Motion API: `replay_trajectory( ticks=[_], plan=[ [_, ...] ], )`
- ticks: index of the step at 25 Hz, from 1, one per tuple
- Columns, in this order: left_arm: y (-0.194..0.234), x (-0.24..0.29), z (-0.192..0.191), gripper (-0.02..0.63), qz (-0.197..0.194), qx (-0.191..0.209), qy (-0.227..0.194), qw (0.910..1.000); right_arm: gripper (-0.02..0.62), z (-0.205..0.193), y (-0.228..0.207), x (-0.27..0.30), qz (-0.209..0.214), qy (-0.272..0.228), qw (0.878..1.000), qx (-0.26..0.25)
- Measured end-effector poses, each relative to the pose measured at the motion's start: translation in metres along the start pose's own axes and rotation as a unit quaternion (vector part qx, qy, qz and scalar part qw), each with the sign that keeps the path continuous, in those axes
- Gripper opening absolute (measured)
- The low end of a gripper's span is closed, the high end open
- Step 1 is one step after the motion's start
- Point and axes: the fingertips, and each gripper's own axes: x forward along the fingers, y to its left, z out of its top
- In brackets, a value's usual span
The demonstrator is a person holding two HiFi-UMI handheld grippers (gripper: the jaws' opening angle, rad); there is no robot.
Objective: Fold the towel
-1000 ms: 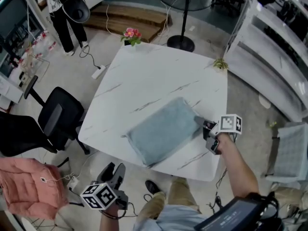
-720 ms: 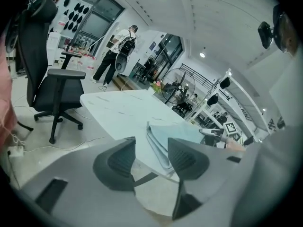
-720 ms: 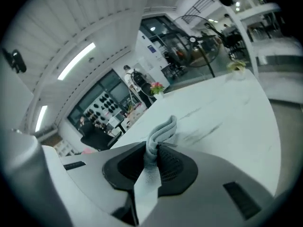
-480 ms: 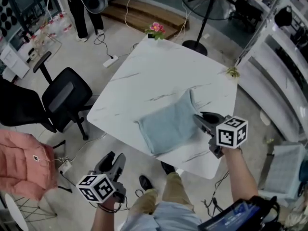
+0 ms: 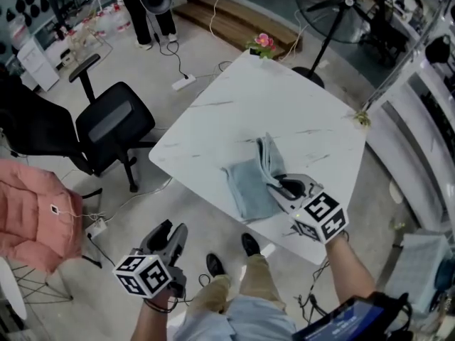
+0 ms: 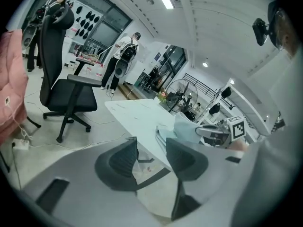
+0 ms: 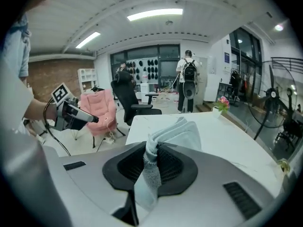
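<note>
A light blue towel (image 5: 245, 183) lies near the front edge of the white marble table (image 5: 234, 112). Its right side is lifted and drawn over to the left. My right gripper (image 5: 279, 185) is shut on that lifted edge; in the right gripper view the cloth (image 7: 182, 131) is pinched between the dark pads and hangs down past them. My left gripper (image 5: 170, 234) hovers over the floor, below and left of the table's near corner. Its jaws have just been closing and still stand apart, with nothing between them in the left gripper view (image 6: 151, 157).
A black office chair (image 5: 114, 123) stands left of the table, with a pink padded jacket (image 5: 28, 219) further left. A flower pot (image 5: 264, 42) sits on the far corner and a small plant (image 5: 362, 118) on the right corner. A fan stand (image 5: 334, 13) and a person (image 5: 149, 6) are behind.
My right gripper has risen and swung left over the table, rolling its wrist and carrying the towel's right edge over the rest. The towel went from flat to half folded. The left gripper shifted slightly.
</note>
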Motion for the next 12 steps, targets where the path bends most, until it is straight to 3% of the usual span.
replay_trajectory(
  ticks=[7, 12],
  plan=[
    [0.011, -0.009, -0.006, 0.193, 0.007, -0.007, 0.0, 1.0, 0.071, -0.009, 0.039, 0.025, 0.025, 0.025, 0.996, -0.084],
    [0.015, -0.009, -0.009, 0.193, 0.006, -0.011, 0.004, 0.9999, 0.072, -0.023, 0.064, 0.044, 0.042, 0.06, 0.985, -0.156]
  ],
)
